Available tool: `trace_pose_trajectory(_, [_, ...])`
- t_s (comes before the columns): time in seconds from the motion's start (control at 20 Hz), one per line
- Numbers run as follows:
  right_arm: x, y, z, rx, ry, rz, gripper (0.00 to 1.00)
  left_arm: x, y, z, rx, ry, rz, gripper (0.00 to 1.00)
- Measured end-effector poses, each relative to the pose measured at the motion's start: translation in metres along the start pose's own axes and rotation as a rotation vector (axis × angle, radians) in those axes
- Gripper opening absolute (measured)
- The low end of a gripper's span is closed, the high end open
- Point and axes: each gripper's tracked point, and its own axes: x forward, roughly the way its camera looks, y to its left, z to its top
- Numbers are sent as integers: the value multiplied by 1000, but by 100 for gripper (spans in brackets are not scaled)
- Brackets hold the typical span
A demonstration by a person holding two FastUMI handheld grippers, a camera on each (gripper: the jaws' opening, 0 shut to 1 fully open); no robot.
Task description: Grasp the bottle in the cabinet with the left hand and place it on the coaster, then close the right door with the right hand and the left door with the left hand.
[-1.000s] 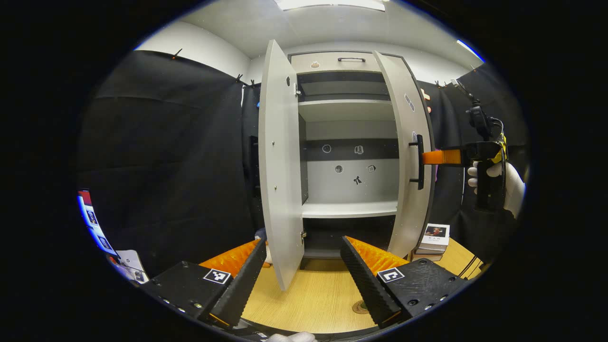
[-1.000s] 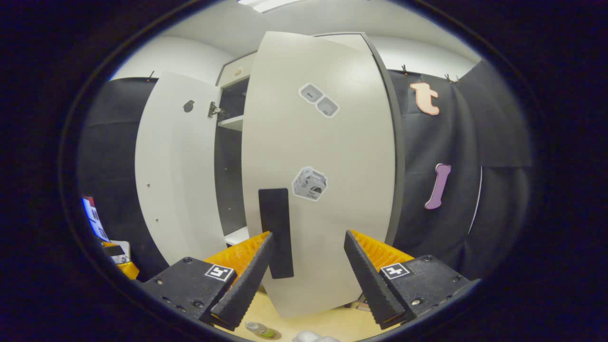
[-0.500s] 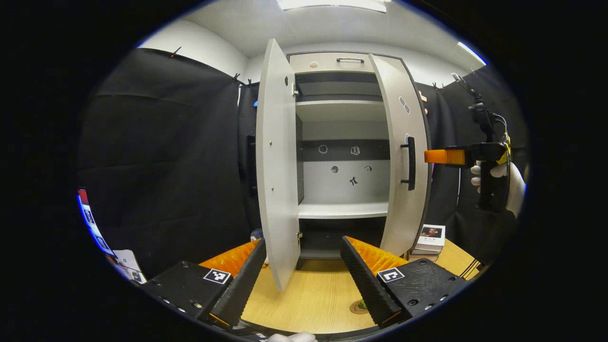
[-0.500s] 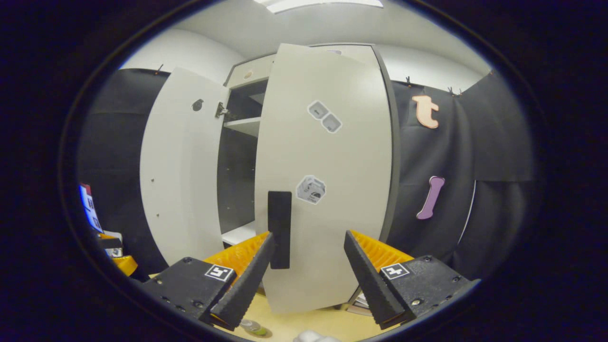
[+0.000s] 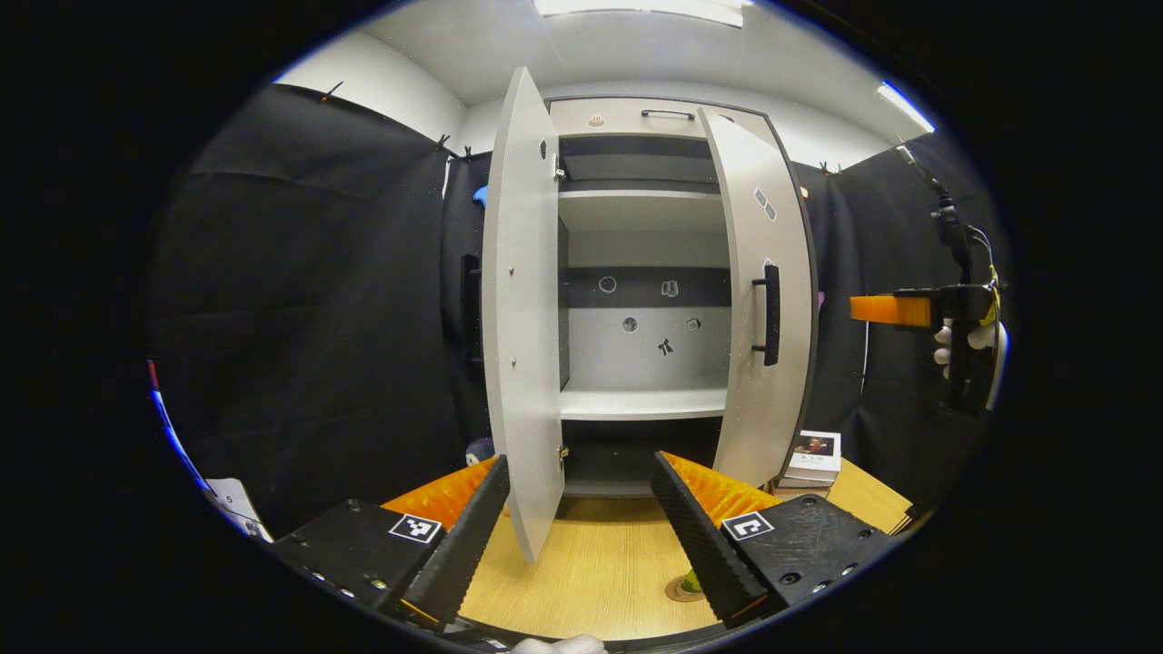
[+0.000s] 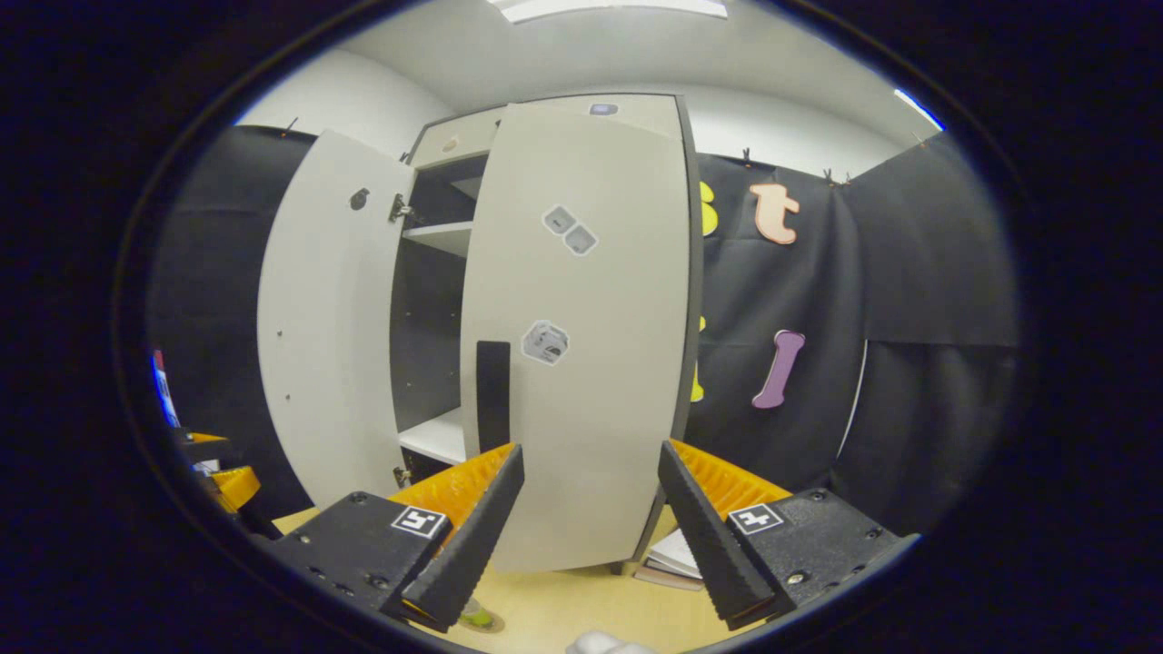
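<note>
The grey cabinet stands on the wooden table with its shelves bare. Its left door stands wide open, edge-on to the left gripper view. The right door is partly swung in, and its dark handle faces out. My left gripper is open, low over the table in front of the cabinet. The bottle sits on the round coaster, mostly hidden behind a finger. My right gripper is open, apart from the right door's face.
A stack of books lies on the table beside the cabinet's right foot. A gloved hand holds the right gripper at the far right. Black cloth walls close in both sides.
The right door has swung further inward. My right gripper has drawn back from the door and its handle. The left gripper has barely shifted.
</note>
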Motion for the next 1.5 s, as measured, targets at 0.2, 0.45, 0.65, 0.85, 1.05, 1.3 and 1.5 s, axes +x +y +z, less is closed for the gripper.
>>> trace_pose_trajectory(0.2, [-19, -19, -17, 30, 30, -70, 98, 12, 18, 5, 4, -3, -2, 96])
trace_pose_trajectory(0.45, [-42, -35, -33, 63, 65, -146, 94, 26, 68, 32, 4, -53, 36, 96])
trace_pose_trajectory(0.65, [-61, -40, -43, 86, 79, -192, 98, 40, 121, 50, 21, -88, 107, 96])
trace_pose_trajectory(0.85, [-76, -38, -53, 94, 106, -214, 98, 60, 163, 74, 43, -125, 161, 96])
trace_pose_trajectory(1.05, [-87, -33, -53, 90, 114, -227, 98, 86, 182, 91, 36, -153, 180, 96])
trace_pose_trajectory(1.3, [-93, -25, -52, 89, 124, -224, 98, 119, 186, 102, 36, -165, 172, 96])
trace_pose_trajectory(1.5, [-93, -17, -53, 112, 132, -207, 98, 128, 181, 98, 37, -148, 152, 92])
